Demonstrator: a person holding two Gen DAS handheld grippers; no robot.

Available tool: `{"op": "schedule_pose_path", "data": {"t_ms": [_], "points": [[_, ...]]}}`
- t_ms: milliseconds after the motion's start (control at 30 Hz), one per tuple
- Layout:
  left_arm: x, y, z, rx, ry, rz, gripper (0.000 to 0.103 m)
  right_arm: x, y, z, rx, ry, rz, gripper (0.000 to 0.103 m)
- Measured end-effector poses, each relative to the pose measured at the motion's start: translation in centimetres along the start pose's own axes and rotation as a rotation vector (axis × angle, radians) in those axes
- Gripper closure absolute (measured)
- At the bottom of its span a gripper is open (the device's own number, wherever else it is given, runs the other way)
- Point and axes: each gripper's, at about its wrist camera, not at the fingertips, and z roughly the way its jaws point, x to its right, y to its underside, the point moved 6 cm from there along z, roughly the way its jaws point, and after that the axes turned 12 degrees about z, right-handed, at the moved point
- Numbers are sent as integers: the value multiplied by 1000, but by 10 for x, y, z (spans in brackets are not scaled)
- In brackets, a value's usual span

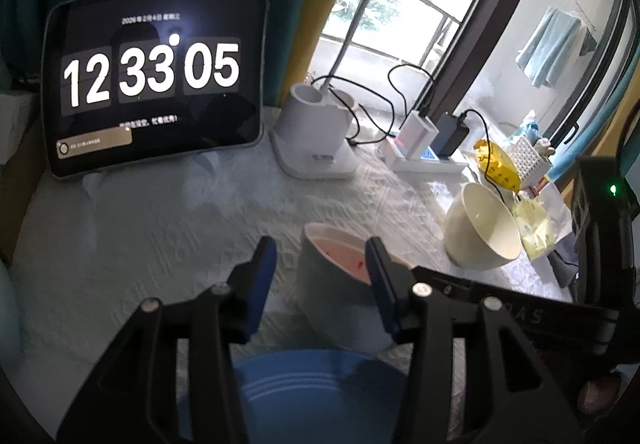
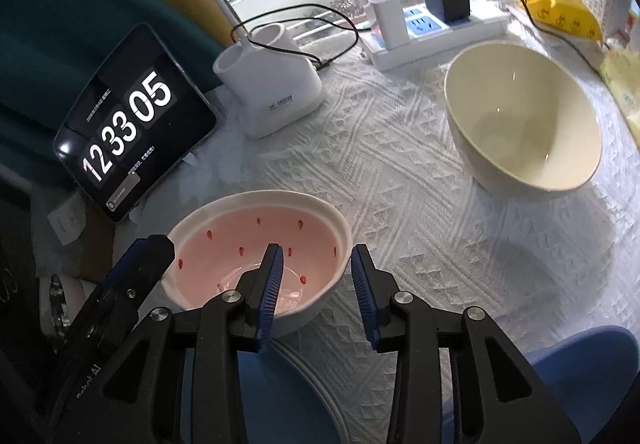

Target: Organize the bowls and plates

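Blue plate (image 1: 316, 392) sat nearest the lens in the left wrist view, directly under the left gripper (image 1: 320, 276), and just in front of the pink bowl (image 1: 340, 284). Left gripper's jaws stood wide apart, nothing between the pads; its right finger (image 1: 382, 284) overlapped the pink bowl's near rim in that view, contact unclear. In the right wrist view the left gripper (image 2: 132, 284) showed beside the pink bowl's left rim, apparently just outside it.

Right gripper (image 2: 318, 284) was also spread open, holding nothing. Its left finger (image 2: 272, 284) lay over the pink bowl's (image 2: 260, 244) near-right wall, the other finger outside the rim over the cloth; whether they touched the rim could not be told. Pink bowl stood upright on the white tablecloth (image 2: 400, 204), pink inside with red spots, white outside.

Cream bowl (image 2: 524, 116) sat upright, well apart from the pink bowl, to its far right. A blue plate (image 2: 280, 396) edge showed just in front of the pink bowl, under the right gripper; another blue shape (image 2: 560, 372) lay off to the pink bowl's near right.

Tablet clock (image 2: 128, 132) reading 12 33 05 leaned behind-left of the pink bowl. White holder (image 2: 272, 92) stood behind the pink bowl, power strip (image 2: 432, 40) with chargers further back, yellow pack (image 2: 560, 8) behind the cream bowl.
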Motion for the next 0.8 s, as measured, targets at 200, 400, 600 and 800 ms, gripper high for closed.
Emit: {"op": "schedule_pose_path", "data": {"t_ms": [200,400,600,800], "points": [[7,4,16,-69,46,-10,53,6,1,9,-85,-21,62,63],[4,8,18,-67,65,-27,54,2,4,17,-124,-58,51,64],[5,8,19,-52,14,7,63,2,5,17,-101,-38,22,75],[5,7,17,-29,30,18,63,-1,3,9,-47,-30,-19,78]]}}
